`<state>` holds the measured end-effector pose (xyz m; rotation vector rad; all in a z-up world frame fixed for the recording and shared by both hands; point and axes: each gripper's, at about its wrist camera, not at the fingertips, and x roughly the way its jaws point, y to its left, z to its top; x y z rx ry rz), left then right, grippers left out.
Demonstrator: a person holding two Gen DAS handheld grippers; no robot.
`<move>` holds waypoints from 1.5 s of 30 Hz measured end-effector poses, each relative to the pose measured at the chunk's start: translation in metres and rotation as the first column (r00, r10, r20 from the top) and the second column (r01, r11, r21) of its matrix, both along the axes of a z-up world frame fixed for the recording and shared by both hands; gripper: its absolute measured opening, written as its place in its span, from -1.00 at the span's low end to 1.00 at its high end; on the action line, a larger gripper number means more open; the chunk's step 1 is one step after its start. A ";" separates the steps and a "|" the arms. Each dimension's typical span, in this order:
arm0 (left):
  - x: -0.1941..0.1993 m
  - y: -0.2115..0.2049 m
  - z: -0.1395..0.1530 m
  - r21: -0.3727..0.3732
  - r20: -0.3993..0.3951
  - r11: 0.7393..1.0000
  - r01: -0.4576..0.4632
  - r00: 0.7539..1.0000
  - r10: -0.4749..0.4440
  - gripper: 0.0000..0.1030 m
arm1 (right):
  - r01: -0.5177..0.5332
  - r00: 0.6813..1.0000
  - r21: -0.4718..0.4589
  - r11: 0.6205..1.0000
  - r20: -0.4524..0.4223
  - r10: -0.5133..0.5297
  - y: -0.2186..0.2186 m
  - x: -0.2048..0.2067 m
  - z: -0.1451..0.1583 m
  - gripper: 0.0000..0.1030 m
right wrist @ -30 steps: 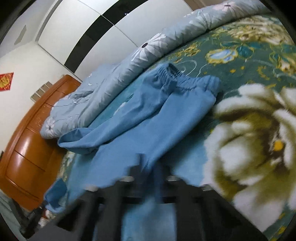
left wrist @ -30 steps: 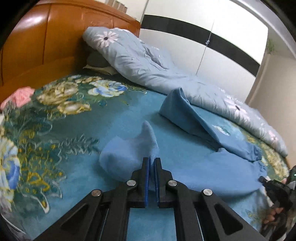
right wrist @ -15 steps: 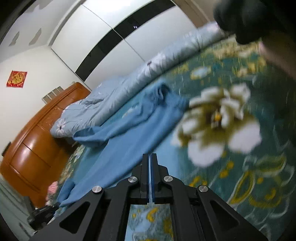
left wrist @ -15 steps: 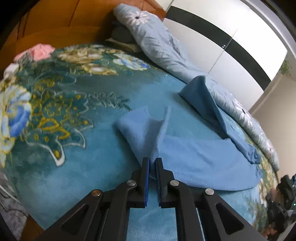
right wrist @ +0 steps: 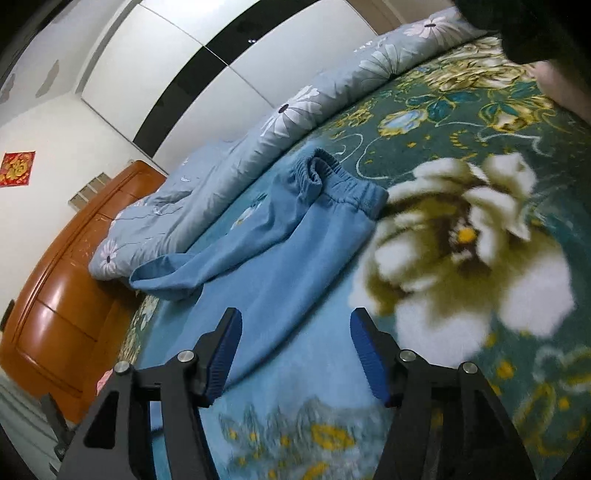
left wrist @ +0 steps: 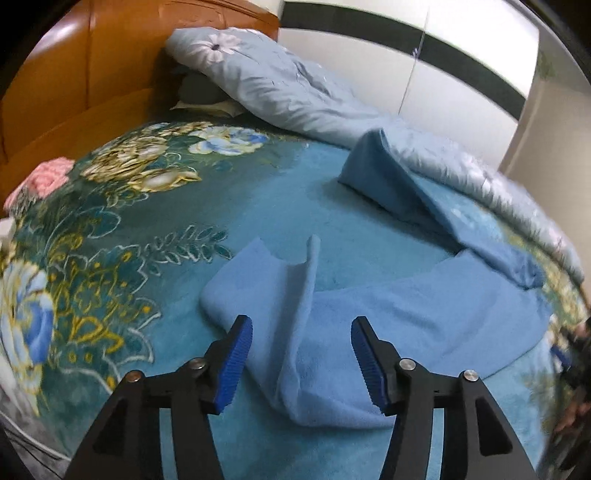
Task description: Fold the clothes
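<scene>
Light blue trousers (left wrist: 424, 314) lie spread on the bed's floral blanket (left wrist: 110, 229). One leg end stands in a soft ridge (left wrist: 303, 295) between the fingers of my left gripper (left wrist: 301, 325). Its jaws are opening and the pads are clear of the cloth. The other leg (left wrist: 388, 177) rests against the duvet. In the right wrist view the trousers (right wrist: 288, 251) run from the elastic waistband (right wrist: 343, 188) down toward my right gripper (right wrist: 295, 317). Its jaws are opening too, low over the near edge of the cloth, with nothing gripped.
A grey-blue flowered duvet (left wrist: 288, 96) is heaped along the bed's far side, before a white and black wardrobe (right wrist: 184, 74). The wooden headboard (left wrist: 74, 74) rises at the left, with a pink cloth (left wrist: 48, 177) near it. A person's dark sleeve (right wrist: 535, 33) shows at top right.
Both grippers went from shut to open. The left one let go of the trouser leg, which now stands loose between its fingers. The right view swung back toward the trousers.
</scene>
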<state>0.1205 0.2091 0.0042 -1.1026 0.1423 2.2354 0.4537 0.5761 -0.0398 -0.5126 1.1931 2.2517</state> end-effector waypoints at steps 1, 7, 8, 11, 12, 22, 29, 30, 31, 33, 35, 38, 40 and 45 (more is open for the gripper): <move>-0.003 0.004 -0.004 -0.016 0.003 1.000 -0.002 1.000 0.002 0.16 | -0.005 1.000 -0.006 1.000 0.011 0.005 0.005 -0.006 -0.001 0.22; -0.016 0.017 -0.026 -0.073 0.034 0.997 -0.012 0.999 0.014 0.16 | -0.025 0.999 0.003 1.000 0.033 0.025 0.015 -0.033 -0.002 0.24; -0.016 0.018 -0.029 -0.080 0.042 0.997 -0.007 0.999 0.011 0.17 | -0.020 0.999 0.004 1.000 0.028 0.019 0.016 -0.035 -0.004 0.24; -0.016 0.020 -0.036 -0.077 0.065 0.997 0.006 0.998 -0.001 0.27 | -0.005 1.000 0.009 1.000 0.029 0.005 0.015 -0.040 -0.006 0.24; -0.015 0.020 -0.037 -0.067 0.071 0.998 0.010 0.997 -0.005 0.34 | -0.001 1.000 0.011 1.000 0.029 0.000 0.015 -0.040 -0.006 0.24; -0.003 0.041 -0.046 -0.161 0.079 0.984 0.080 0.995 -0.068 0.86 | -0.016 1.000 -0.028 0.999 -0.017 0.015 0.018 -0.041 -0.007 0.24; -0.019 0.030 -0.038 -0.075 0.132 0.997 -0.026 0.991 0.036 0.83 | 0.098 0.995 -0.076 0.992 0.000 -0.098 0.033 -0.037 -0.012 -0.35; -0.022 0.030 -0.037 -0.080 0.130 0.996 -0.039 0.990 0.050 0.83 | 0.124 0.992 -0.081 0.989 0.008 -0.124 0.036 -0.036 -0.012 -0.40; -0.024 0.031 -0.036 -0.102 0.117 0.993 -0.051 0.991 0.063 0.79 | 0.149 0.989 -0.084 0.985 0.017 -0.148 0.041 -0.035 -0.013 -0.45; -0.027 0.034 -0.036 -0.145 0.092 0.987 -0.075 0.992 0.089 0.51 | 0.174 0.985 -0.080 0.982 0.037 -0.171 0.048 -0.037 -0.013 -0.48; -0.029 0.035 -0.037 -0.165 0.080 0.981 -0.101 0.990 0.115 0.24 | 0.180 0.982 -0.063 0.982 0.063 -0.176 0.050 -0.043 -0.011 -0.51; -0.037 0.030 -0.036 -0.176 0.055 0.974 -0.145 0.986 0.157 -0.47 | 0.174 0.983 -0.067 0.982 0.077 -0.169 0.053 -0.047 -0.011 -0.89; -0.045 0.026 -0.034 -0.152 0.066 0.977 -0.152 0.984 0.163 -0.87 | 0.178 0.983 -0.088 0.980 0.065 -0.172 0.055 -0.042 -0.013 -0.92; -0.057 0.027 0.005 -0.006 0.017 0.995 -0.103 0.995 0.103 -0.89 | 0.198 0.978 0.017 0.980 0.060 -0.198 0.046 -0.024 0.011 -0.93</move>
